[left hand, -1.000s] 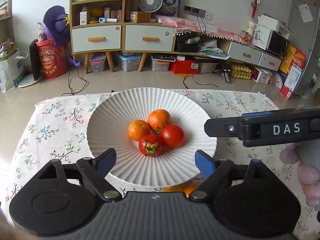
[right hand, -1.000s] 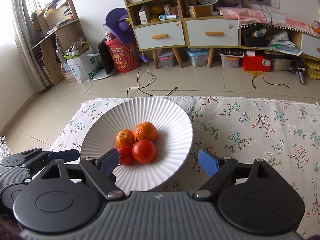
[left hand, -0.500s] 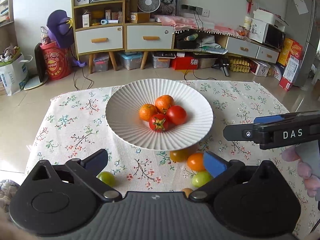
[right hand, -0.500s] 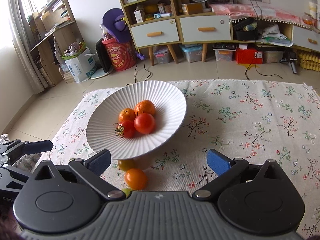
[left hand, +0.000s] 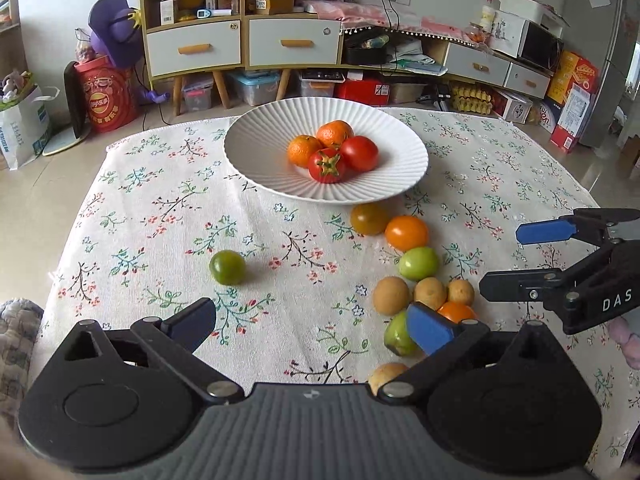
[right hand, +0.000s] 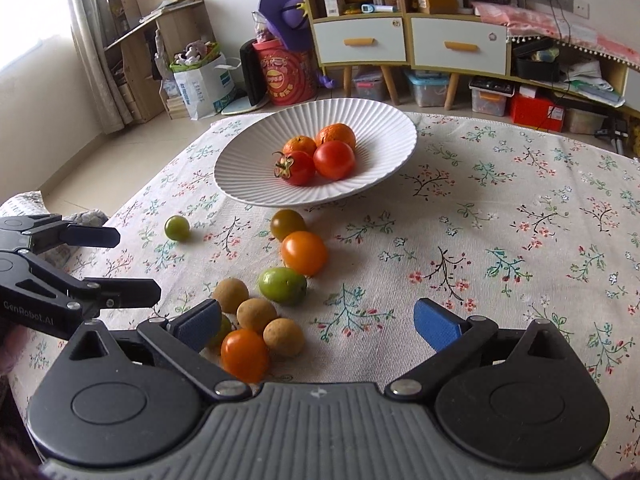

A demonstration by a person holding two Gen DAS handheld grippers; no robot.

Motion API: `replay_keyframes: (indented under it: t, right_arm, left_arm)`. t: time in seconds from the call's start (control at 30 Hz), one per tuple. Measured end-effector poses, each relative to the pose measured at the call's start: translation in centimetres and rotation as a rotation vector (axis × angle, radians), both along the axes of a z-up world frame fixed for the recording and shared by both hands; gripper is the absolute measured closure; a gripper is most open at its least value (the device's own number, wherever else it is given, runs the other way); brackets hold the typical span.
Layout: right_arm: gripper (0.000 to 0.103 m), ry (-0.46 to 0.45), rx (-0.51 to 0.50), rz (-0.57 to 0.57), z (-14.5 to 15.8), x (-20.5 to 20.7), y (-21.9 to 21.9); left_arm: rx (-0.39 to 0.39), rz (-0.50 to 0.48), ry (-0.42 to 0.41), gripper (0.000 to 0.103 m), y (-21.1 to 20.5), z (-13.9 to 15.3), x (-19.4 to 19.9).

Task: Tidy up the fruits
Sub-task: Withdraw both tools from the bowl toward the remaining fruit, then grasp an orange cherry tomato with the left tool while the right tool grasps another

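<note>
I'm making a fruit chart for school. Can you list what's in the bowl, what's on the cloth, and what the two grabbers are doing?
bowl: two oranges, two red tomatoes
cloth: loose fruits, one green tomato apart on the left
left gripper: open, empty, above the cloth
right gripper: open, empty, above the loose fruits

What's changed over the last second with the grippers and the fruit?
Both the left gripper and the right gripper pulled back from the white plate, their jaws opening wider, nothing between them. Loose fruit on the tablecloth came into view. The plate's four fruits stayed put.
</note>
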State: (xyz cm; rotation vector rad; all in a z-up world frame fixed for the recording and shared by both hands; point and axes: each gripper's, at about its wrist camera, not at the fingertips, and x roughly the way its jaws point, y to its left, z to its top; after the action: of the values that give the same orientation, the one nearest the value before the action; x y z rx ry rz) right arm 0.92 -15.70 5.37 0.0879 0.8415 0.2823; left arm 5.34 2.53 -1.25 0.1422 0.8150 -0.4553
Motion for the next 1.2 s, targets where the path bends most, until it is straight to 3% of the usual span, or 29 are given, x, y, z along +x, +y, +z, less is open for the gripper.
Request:
replay_keyframes:
  t: [0.37, 0.57, 0.87, 0.97, 1.2]
  right_arm:
    - [0.002, -0.043, -0.035, 0.101, -1.0, -1.4, 1.5]
    - [0.015, -0.082, -0.064, 0.168, -0.9, -1.7, 2.3]
    - [0.038, -0.082, -0.021, 0.115, -0.7, -0.3, 0.9]
    - [0.045, -0.073, -0.010, 0.071, -0.6, 0.8, 0.5]
    - [0.055, -0.046, 0.050, 0.003, -0.1, 2.6, -0.4]
  left_arm:
    - [-0.031, -0.082, -0.025, 0.005, 1.3, -1.6, -2.6]
    - [-0.090, -0.072, -0.053, 0.005, 1.9, -1.2, -2.9]
    - [-0.136, -0.140, -0.043, 0.006, 0.2, -0.8, -4.0]
    - [-0.133, -0.190, -0.043, 0.009, -1.3, -0.8, -4.4]
    - [-0.128, -0.282, 0.002, 0.038, -4.8, -1.2, -4.5]
